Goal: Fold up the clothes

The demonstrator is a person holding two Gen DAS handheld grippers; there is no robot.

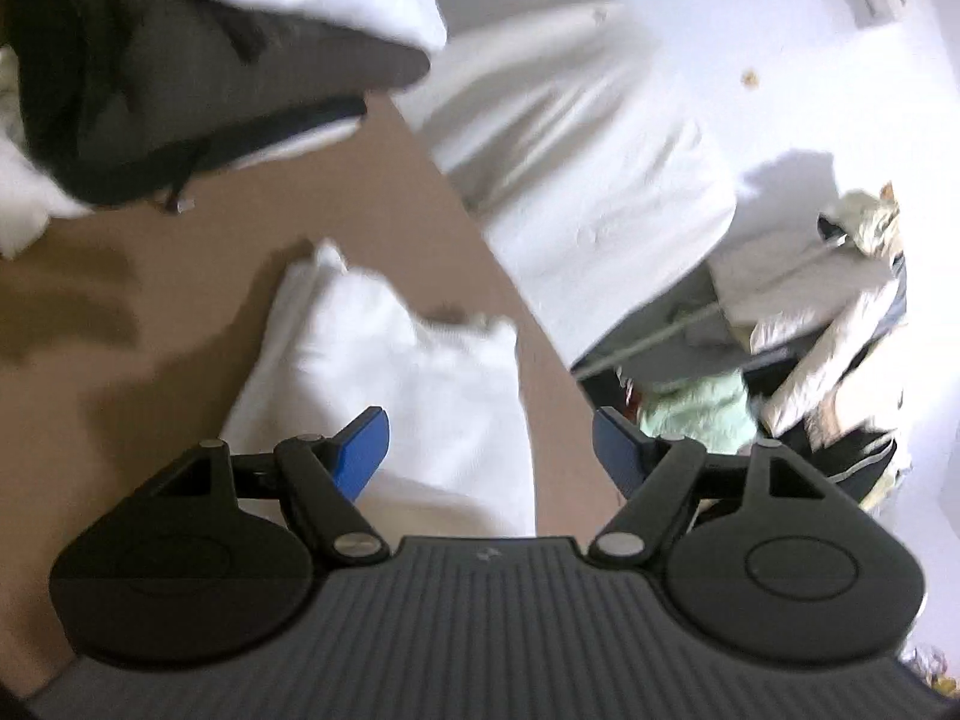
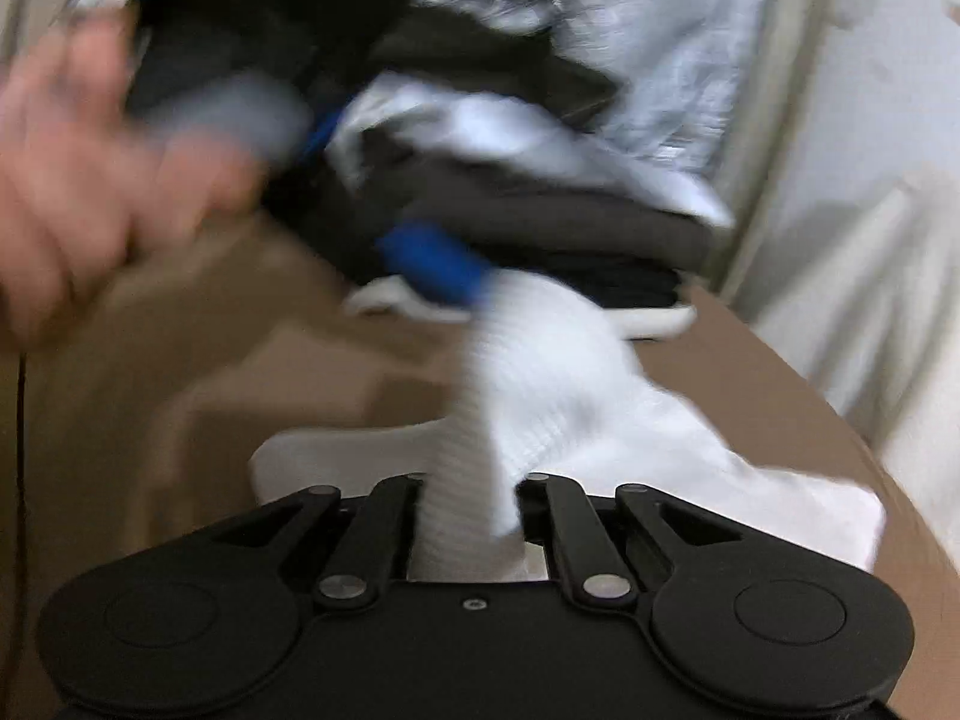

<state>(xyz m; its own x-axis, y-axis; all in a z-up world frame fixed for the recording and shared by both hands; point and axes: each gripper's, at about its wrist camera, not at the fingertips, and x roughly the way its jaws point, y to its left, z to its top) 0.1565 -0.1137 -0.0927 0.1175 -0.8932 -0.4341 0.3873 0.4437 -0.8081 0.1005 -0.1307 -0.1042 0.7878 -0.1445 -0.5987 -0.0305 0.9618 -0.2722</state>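
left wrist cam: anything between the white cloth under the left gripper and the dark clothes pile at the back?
In the left wrist view, only bare brown tabletop lies between the white cloth and the dark clothes pile. The left gripper is open above the cloth.

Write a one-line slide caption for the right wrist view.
Right tool shut on a white ribbed cloth over a brown table, dark folded clothes stacked behind, a blurred hand at left.

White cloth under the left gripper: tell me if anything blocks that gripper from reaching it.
Nothing visible does. The left gripper is open, hanging directly over the white cloth on the brown table. The pile of dark clothes lies farther back, out of the way.
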